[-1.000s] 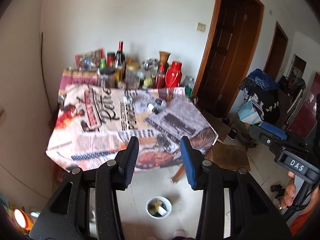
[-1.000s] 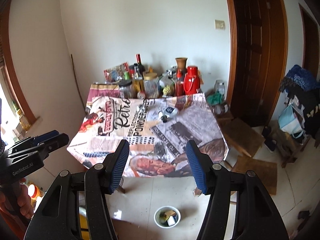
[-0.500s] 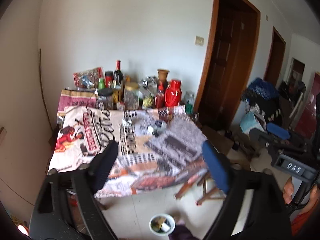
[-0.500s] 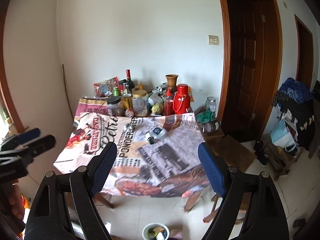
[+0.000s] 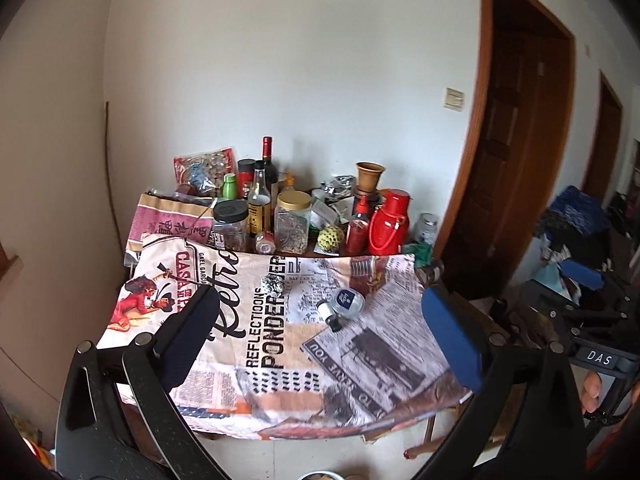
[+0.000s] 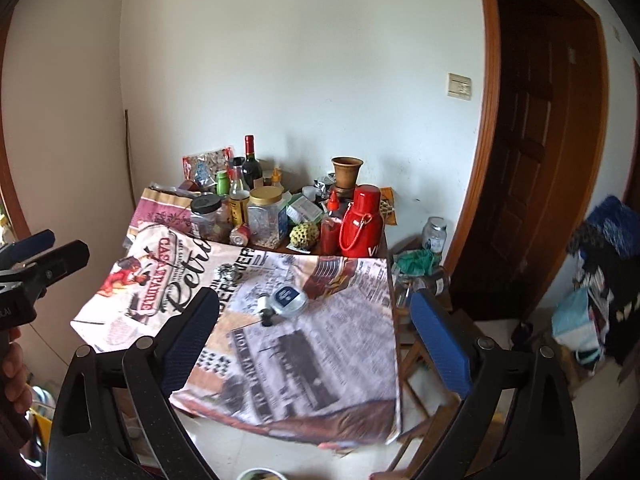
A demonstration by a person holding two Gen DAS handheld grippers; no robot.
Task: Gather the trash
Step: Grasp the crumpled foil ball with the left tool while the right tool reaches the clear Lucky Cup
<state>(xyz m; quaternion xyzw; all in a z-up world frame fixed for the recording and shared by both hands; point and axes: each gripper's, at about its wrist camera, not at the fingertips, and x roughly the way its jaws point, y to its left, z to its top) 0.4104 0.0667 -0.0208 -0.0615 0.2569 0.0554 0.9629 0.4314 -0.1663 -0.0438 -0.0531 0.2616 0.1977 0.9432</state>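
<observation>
Left wrist view: flattened clear bottle lies mid-frame on the worktop, a crumpled foil ball just left. Both look light and crushable; pinch the bottle's body. Left gripper and right gripper jaws are opening wide, empty.

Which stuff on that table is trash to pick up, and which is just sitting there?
Probably trash:
- crumpled foil ball
- empty clear bottle lying on its side

Just sitting there:
- red thermos
- wine bottle
- gold-lidded jar
- snack bag
</observation>
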